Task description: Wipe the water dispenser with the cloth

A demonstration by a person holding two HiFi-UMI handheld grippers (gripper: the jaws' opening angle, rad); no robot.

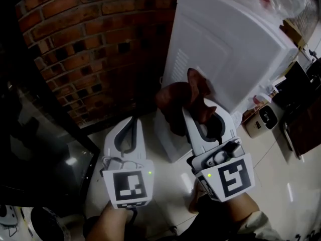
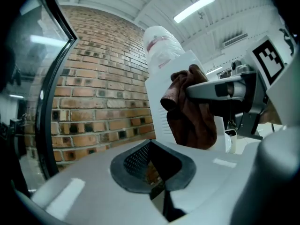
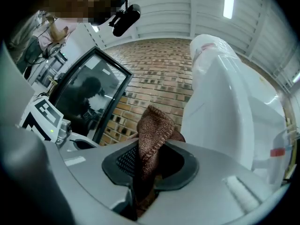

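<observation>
Right gripper (image 1: 194, 108) pinching cloth (image 1: 173, 104), held level just beside the dispenser (image 1: 235, 49) side panel; contact unclear. Left gripper (image 1: 131, 125) pressed together, empty, apart toward the brick wall (image 1: 90, 44). Probably at the very start of wiping: panels left to do.

A brown woven cloth (image 3: 152, 130) looks coarse and nubbly, with a ribbed edge. The right gripper (image 3: 149, 161) has a smooth, pale grey plastic shell and a dark, matt, perforated lining. The tall white plastic water dispenser (image 1: 235, 49) is smooth and faintly glossy. The red brick wall (image 1: 100, 44) is rough and matt.
</observation>
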